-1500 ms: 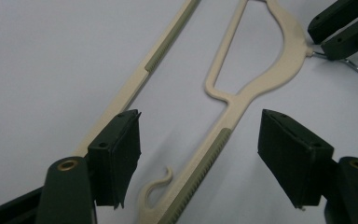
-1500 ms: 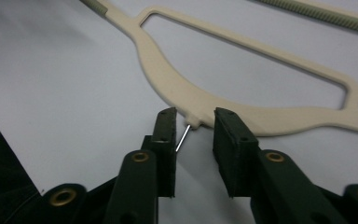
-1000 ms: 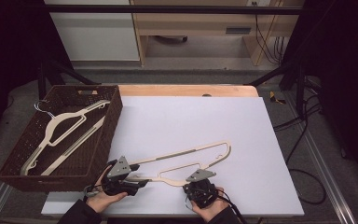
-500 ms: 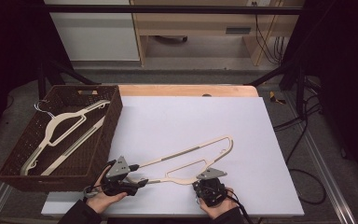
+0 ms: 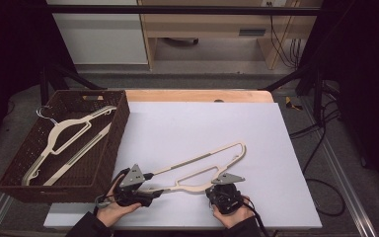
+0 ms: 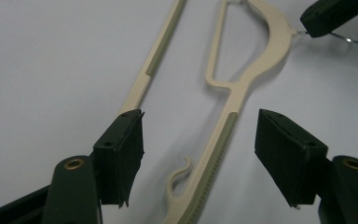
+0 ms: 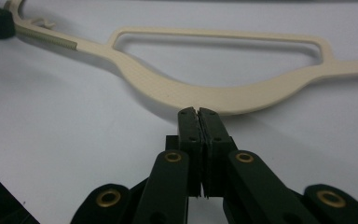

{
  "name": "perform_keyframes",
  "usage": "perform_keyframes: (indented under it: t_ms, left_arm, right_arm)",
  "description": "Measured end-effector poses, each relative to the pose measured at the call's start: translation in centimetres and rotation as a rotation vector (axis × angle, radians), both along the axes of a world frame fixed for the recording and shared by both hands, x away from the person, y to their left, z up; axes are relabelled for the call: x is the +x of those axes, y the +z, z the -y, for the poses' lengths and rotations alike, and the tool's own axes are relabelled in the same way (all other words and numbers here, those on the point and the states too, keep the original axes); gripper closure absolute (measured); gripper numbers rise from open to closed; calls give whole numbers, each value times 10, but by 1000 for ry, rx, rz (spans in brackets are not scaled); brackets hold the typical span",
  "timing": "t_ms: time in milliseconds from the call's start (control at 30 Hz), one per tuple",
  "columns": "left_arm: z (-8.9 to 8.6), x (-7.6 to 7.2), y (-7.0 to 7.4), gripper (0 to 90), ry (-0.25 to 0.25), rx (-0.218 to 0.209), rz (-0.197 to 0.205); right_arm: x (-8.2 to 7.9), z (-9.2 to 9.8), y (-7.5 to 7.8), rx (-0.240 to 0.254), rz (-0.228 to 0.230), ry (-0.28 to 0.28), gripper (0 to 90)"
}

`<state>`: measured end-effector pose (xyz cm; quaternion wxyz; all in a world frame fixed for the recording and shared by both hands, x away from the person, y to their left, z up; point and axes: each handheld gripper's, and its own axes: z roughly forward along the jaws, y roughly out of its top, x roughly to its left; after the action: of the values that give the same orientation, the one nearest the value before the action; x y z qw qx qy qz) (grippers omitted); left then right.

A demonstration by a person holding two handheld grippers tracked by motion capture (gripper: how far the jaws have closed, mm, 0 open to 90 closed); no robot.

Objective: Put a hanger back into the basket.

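Note:
A cream plastic hanger [image 5: 192, 187] lies flat on the white board [image 5: 202, 123] near the front edge. My left gripper [image 5: 153, 190] is open, and its jaws straddle the hanger's ribbed arm [image 6: 223, 140] beside a small curled notch without touching it. My right gripper [image 5: 217, 186] is shut at the hanger's neck [image 7: 191, 91], its jaws pressed together [image 7: 198, 111]. In the left gripper view one black jaw of the right gripper [image 6: 333, 16] sits on the hanger's wire hook [image 6: 354, 39]. A hand holds each gripper at the table's front edge.
A dark wicker basket [image 5: 121, 128] stands at the left of the table with a second cream hanger [image 5: 69, 133] in it. The board's far half and right side lie beyond the hanger. A wooden strip [image 5: 197, 95] runs along the back edge.
The right gripper and the hanger's neck have shifted a little to the right, and the hanger's far end has swung slightly away. The left gripper has stayed put.

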<state>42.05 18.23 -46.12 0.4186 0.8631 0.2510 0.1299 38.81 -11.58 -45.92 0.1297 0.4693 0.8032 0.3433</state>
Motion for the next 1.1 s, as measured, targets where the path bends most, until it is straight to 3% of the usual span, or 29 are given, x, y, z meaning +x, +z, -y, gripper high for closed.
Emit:
perform_keyframes:
  t_ms: [200, 567, 733, 833, 967, 1033, 1100]
  left_arm:
    - [26, 4, 2, 342, -40, 71, 23]
    - [76, 9, 13, 341, -134, 148, 77]
    - [98, 11, 10, 351, -174, 201, 96]
    - [106, 12, 7, 387, -206, 210, 94]
    - [114, 13, 3, 443, -216, 265, 119]
    - [116, 14, 0, 492, -216, 250, 111]
    - [118, 16, -2, 549, -221, 263, 107]
  right_arm:
    - [3, 1, 6, -2, -8, 8, 893]
    - [6, 2, 20, 6, 6, 15, 893]
    - [6, 1, 25, 9, 6, 13, 893]
    - [6, 2, 27, -2, 12, 16, 893]
    - [6, 2, 28, 1, 13, 19, 893]
    - [6, 2, 28, 0, 13, 19, 893]
    - [6, 2, 28, -4, 16, 22, 893]
